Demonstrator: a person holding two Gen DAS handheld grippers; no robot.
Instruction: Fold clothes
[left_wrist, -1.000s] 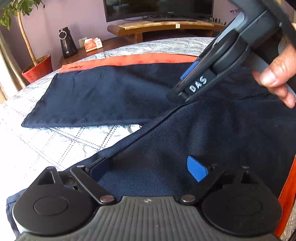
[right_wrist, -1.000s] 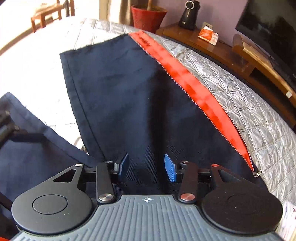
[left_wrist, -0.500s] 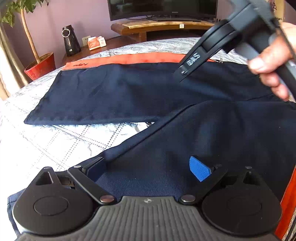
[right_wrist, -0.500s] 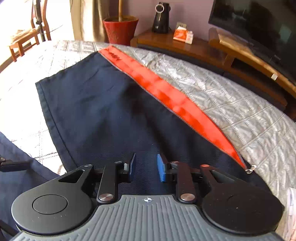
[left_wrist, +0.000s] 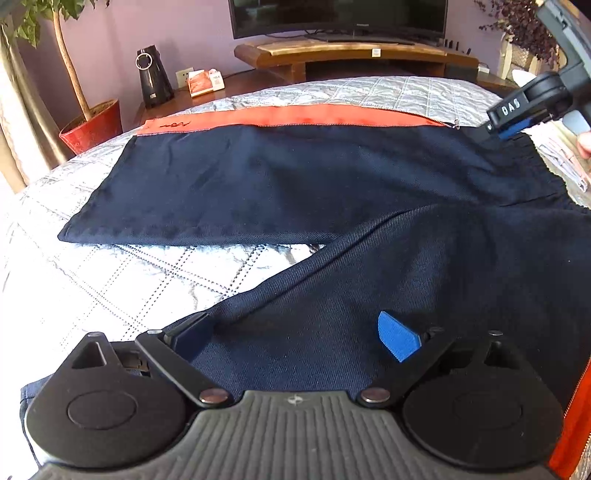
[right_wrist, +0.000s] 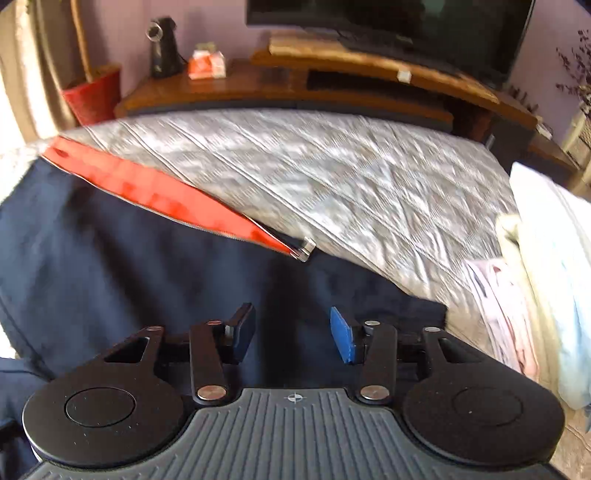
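Dark navy trousers (left_wrist: 280, 184): matt woven twill cloth with a visible diagonal rib, plus a smoother orange fabric side panel (left_wrist: 295, 114) edged by a metal zip. Grey quilted bedspread (left_wrist: 110, 266): stitched cloth with a slight sheen. Brown TV stand (left_wrist: 347, 51): polished wood.

Left gripper (left_wrist: 295, 332) pitched downward, jaws spread wide, nothing pinched between pads. Right gripper (right_wrist: 291, 332) also pitched down, jaws opening, gap between pads apparently empty (frame blurred). Fingertips of right hand (left_wrist: 584, 142) just visible at its handle.
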